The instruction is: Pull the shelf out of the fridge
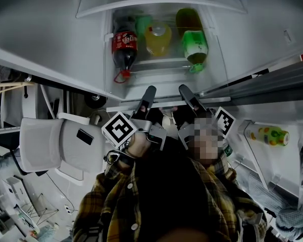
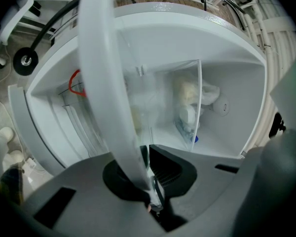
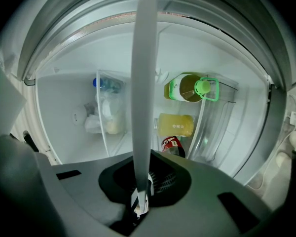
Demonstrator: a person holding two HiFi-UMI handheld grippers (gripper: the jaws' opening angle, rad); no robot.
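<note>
The fridge stands open in front of me. The shelf [image 1: 167,104] shows its white front strip just below a clear bin with bottles. My left gripper [image 1: 148,92] and right gripper [image 1: 185,90] reach side by side onto that strip, both shut on it. In the left gripper view the white strip [image 2: 106,78] runs down into the left gripper [image 2: 147,156], pinched between the pads. The right gripper view shows the strip [image 3: 143,83] edge-on, clamped in the right gripper [image 3: 143,168].
A cola bottle [image 1: 124,45], a yellow juice bottle [image 1: 158,38] and a green-capped bottle [image 1: 194,45] lie beyond the strip. Another shelf edge [image 1: 156,6] sits higher. The fridge door bin [image 1: 266,134] holds a bottle at right. A white chair [image 1: 55,145] stands at left.
</note>
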